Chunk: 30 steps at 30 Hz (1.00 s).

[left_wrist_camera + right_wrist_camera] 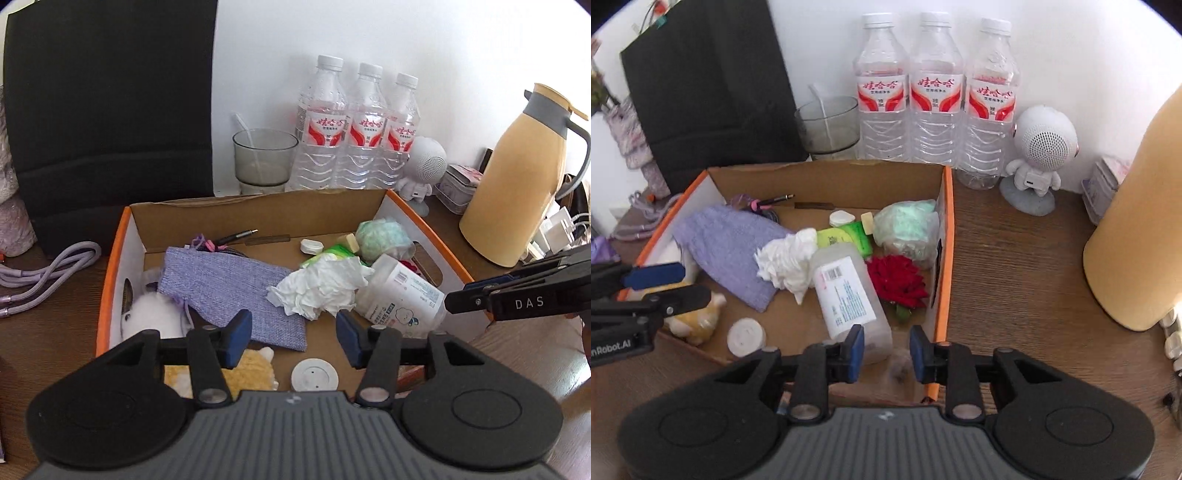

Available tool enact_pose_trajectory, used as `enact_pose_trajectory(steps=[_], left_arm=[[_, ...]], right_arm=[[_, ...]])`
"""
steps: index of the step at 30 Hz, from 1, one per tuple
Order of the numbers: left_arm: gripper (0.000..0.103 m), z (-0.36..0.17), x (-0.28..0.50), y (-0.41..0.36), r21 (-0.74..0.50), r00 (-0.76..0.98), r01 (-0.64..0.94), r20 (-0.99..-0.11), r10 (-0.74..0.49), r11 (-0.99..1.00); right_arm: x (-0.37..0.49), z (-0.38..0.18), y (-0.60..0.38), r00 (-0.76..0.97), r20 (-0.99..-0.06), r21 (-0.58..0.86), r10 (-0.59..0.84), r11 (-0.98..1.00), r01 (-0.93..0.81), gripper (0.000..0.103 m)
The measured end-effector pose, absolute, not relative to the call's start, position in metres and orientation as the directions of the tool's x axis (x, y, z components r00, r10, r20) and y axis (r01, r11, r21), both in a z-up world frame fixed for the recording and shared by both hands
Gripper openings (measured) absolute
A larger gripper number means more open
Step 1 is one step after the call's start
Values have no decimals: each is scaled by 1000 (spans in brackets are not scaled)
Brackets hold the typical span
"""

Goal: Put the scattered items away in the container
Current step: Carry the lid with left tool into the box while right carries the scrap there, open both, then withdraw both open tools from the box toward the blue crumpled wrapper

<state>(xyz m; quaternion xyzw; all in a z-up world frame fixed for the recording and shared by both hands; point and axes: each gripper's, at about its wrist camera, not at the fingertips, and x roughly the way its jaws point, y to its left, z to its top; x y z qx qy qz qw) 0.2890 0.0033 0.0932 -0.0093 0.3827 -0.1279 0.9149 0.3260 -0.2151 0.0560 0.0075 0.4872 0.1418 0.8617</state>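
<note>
Both grippers, left gripper (293,338) and right gripper (887,350), hover wide apart, empty, over the orange-edged cardboard box (943,236). Only our right view shows the red fabric flower (899,280) against its right wall.

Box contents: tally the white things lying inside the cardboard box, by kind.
Crumpled tissue: 1
White bottle: 1
Round white discs or caps: 2
White plush toy: 1
Total: 5
</note>
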Motion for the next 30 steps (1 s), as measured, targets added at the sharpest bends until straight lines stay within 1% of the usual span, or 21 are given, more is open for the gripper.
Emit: enact_pose_trajectory(steps=[1, 2, 3, 4, 5, 6, 7, 8, 10, 13, 15, 16, 18, 20, 21, 23, 24, 26, 30], left_arm=[[67, 99, 291, 5, -116, 671, 211, -704, -230, 971], [75, 106, 294, 6, -112, 671, 190, -710, -212, 975], [78, 112, 296, 8, -105, 671, 171, -716, -194, 980], [87, 118, 299, 9, -106, 666, 153, -724, -181, 983], [100, 124, 302, 13, -119, 660, 126, -731, -173, 985], [103, 128, 305, 16, -140, 653, 91, -739, -165, 986], [103, 132, 306, 19, -158, 642, 58, -750, -158, 986], [103, 135, 308, 20, -170, 623, 40, -767, -158, 985], [103, 138, 308, 20, -158, 613, 29, -777, -142, 987], [103, 131, 308, 16, -99, 611, 24, -786, -93, 995], [103, 126, 303, 17, -79, 633, 3, -771, -63, 997], [103, 124, 300, 18, -86, 658, -8, -750, -59, 996], [103, 119, 285, 19, -99, 763, -5, -644, -60, 995], [103, 111, 266, 14, -68, 860, 20, -508, -52, 998], [103, 106, 258, 11, -52, 887, 41, -458, -60, 998], [103, 97, 245, 5, -32, 919, 55, -388, -63, 998], [103, 93, 241, 3, -28, 931, 53, -360, -60, 998], [103, 89, 236, -2, -17, 942, 48, -332, -51, 999], [103, 88, 231, -8, 0, 948, 32, -317, -30, 999]], right_arm=[[331, 60, -216, 470, -840, 185, 271, 957, -223, 37], [338, 64, -216, 448, -843, 227, 299, 952, -207, 41], [344, 67, -217, 429, -844, 264, 323, 945, -192, 49], [351, 71, -215, 406, -844, 304, 349, 937, -174, 56], [358, 75, -212, 384, -846, 335, 371, 929, -159, 59], [364, 78, -207, 365, -848, 354, 385, 923, -152, 65], [368, 79, -201, 347, -853, 357, 389, 921, -155, 72], [371, 79, -194, 334, -862, 347, 381, 924, -159, 73], [372, 78, -184, 329, -875, 317, 355, 934, -163, 73], [364, 76, -173, 364, -879, 250, 307, 948, -195, 73], [354, 79, -173, 439, -850, 209, 292, 951, -228, 74], [348, 82, -175, 486, -823, 196, 293, 951, -241, 76], [330, 83, -179, 605, -740, 161, 295, 950, -266, 77], [312, 79, -183, 713, -634, 122, 299, 949, -289, 79], [303, 76, -185, 757, -581, 108, 300, 950, -294, 80], [287, 67, -188, 818, -476, 77, 323, 942, -327, 80], [282, 63, -188, 838, -442, 52, 321, 942, -333, 80], [278, 58, -186, 861, -409, 16, 302, 946, -324, 80], [265, 57, -188, 891, -353, -12, 285, 951, -309, 80]])
